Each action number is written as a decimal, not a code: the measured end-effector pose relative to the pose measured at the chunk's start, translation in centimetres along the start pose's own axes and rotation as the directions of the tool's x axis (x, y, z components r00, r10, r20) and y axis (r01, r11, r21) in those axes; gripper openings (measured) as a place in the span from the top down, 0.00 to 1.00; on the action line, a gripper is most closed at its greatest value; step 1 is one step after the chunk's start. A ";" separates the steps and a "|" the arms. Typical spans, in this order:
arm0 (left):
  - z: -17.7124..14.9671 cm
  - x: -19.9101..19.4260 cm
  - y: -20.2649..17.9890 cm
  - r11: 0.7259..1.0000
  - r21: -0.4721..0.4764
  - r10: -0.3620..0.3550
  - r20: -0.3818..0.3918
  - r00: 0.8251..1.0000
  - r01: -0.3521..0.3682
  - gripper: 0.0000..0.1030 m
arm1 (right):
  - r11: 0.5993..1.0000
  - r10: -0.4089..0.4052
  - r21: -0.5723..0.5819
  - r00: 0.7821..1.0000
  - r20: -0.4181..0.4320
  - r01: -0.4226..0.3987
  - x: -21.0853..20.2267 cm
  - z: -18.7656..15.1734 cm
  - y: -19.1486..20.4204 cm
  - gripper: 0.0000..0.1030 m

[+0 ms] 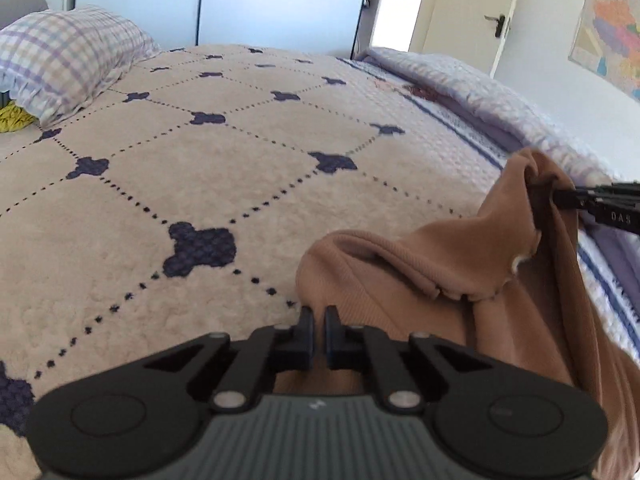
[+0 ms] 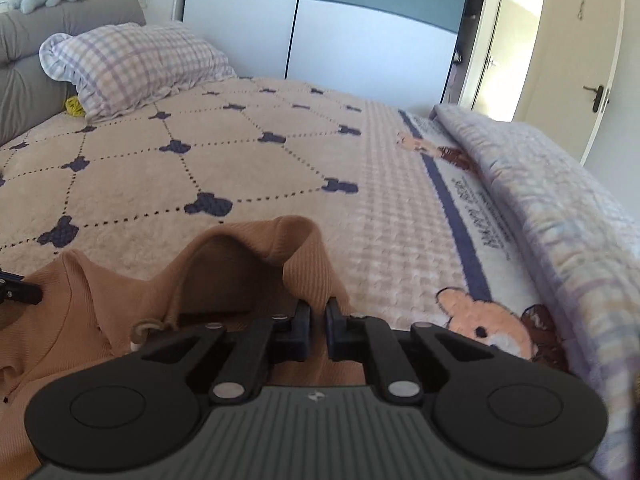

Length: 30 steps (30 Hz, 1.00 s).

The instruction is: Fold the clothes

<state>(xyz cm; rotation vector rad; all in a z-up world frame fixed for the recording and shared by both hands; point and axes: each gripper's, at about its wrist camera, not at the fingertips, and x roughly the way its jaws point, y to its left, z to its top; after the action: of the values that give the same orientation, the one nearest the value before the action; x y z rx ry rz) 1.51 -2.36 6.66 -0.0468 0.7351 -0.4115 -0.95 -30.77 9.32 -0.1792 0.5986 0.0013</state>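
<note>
Across the bed (image 2: 280,168) lies my tan ribbed garment (image 2: 100,320), soft and limp. Left gripper (image 1: 319,318) and right gripper (image 2: 318,312) fingers are pinched shut on its edges; I'd keep hold at the corners.

Letters "DAS" on the right gripper (image 1: 544,196); bedspread (image 2: 492,224) lettering illegible.

Bright daylight, glare at the doorway (image 2: 508,40), fisheye-bent, dark corners.
</note>
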 end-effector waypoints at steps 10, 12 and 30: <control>3.0 -19.8 0.6 0.995 0.009 0.083 0.418 0.905 -0.095 0.95 | 1.000 -0.018 -0.006 0.937 0.348 0.022 -15.7 3.8 -3.8 0.92; 3.1 -24.9 -0.7 0.992 0.054 0.070 0.519 0.852 -0.114 0.95 | 1.000 0.000 -0.003 0.905 0.426 0.001 -19.3 4.6 -4.5 0.92; 6.7 -41.3 -5.6 0.952 0.140 0.043 0.820 0.570 -0.273 0.95 | 0.946 0.257 -0.036 0.677 0.690 -0.322 -33.2 7.6 -8.6 0.91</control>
<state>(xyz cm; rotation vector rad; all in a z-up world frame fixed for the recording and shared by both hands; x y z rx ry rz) -23.47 7.47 39.20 0.0743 -0.2517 -0.2567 -23.66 -36.28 35.50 0.0166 -0.1373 0.3437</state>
